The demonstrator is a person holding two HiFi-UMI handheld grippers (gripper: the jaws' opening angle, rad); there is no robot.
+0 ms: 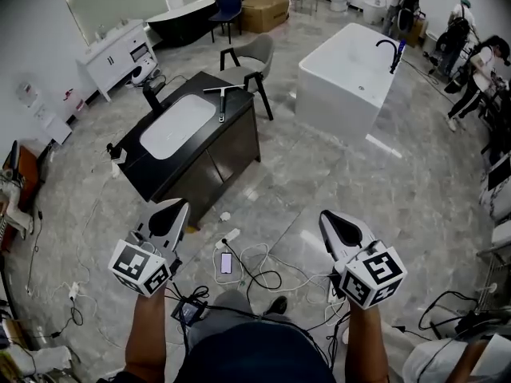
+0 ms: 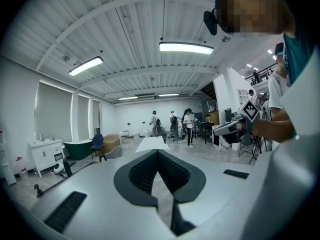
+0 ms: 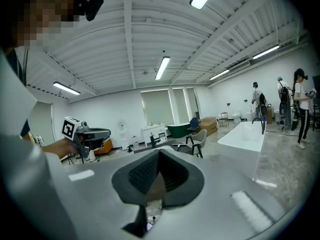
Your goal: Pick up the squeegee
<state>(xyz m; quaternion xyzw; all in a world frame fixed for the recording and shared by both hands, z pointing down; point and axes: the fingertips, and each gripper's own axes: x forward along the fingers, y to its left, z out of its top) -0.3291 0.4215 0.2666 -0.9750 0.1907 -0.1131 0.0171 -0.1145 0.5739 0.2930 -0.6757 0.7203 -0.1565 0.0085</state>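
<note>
The squeegee (image 1: 221, 102), T-shaped with a pale handle, lies on the dark vanity top (image 1: 239, 106) just right of the white sink basin (image 1: 177, 124), across the floor from me. My left gripper (image 1: 180, 205) is held low at the left, short of the vanity's near corner, jaws shut and empty. Its closed tips (image 2: 159, 152) point into the room in the left gripper view. My right gripper (image 1: 323, 215) hangs over bare floor at the right, also shut on nothing, tips (image 3: 160, 152) together. Each gripper shows in the other's view: the right gripper (image 2: 234, 127), the left gripper (image 3: 84, 132).
A white bathtub (image 1: 347, 74) stands right of the vanity and a grey chair (image 1: 251, 58) behind it. Cables, power strips and a phone (image 1: 226, 262) lie on the floor by my feet. People (image 1: 471, 62) stand at the far right.
</note>
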